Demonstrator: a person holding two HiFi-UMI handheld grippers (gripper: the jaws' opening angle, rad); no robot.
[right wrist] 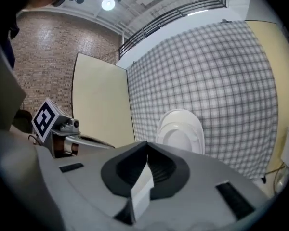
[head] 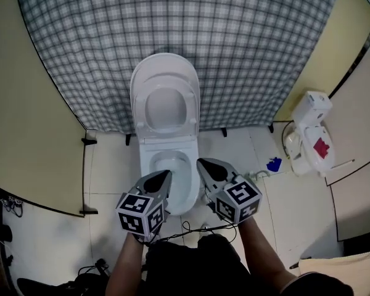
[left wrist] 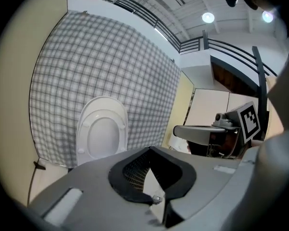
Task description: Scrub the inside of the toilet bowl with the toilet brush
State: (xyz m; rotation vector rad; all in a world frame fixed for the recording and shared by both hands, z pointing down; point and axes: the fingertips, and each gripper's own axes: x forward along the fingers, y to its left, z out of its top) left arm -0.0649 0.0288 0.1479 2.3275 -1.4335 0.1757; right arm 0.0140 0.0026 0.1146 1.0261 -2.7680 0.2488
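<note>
A white toilet stands against a checked curtain, its lid and seat [head: 165,94] raised and the bowl [head: 147,160] open below. My left gripper [head: 168,173] hovers over the bowl's near left rim, my right gripper [head: 200,161] over its near right rim. Both are shut with nothing between the jaws. In the left gripper view, the left gripper [left wrist: 148,149] points at the raised lid [left wrist: 102,131], with the right gripper [left wrist: 183,130] beside it. The right gripper [right wrist: 146,143] likewise faces the lid [right wrist: 179,133]. I cannot make out a toilet brush for certain.
A white object with a red mark [head: 311,134] stands on the floor at the right, a small blue thing [head: 274,164] near it. Black cables [head: 191,228] lie at the toilet's foot. Yellow panels [head: 24,134] close in the left side, another [head: 339,48] the right.
</note>
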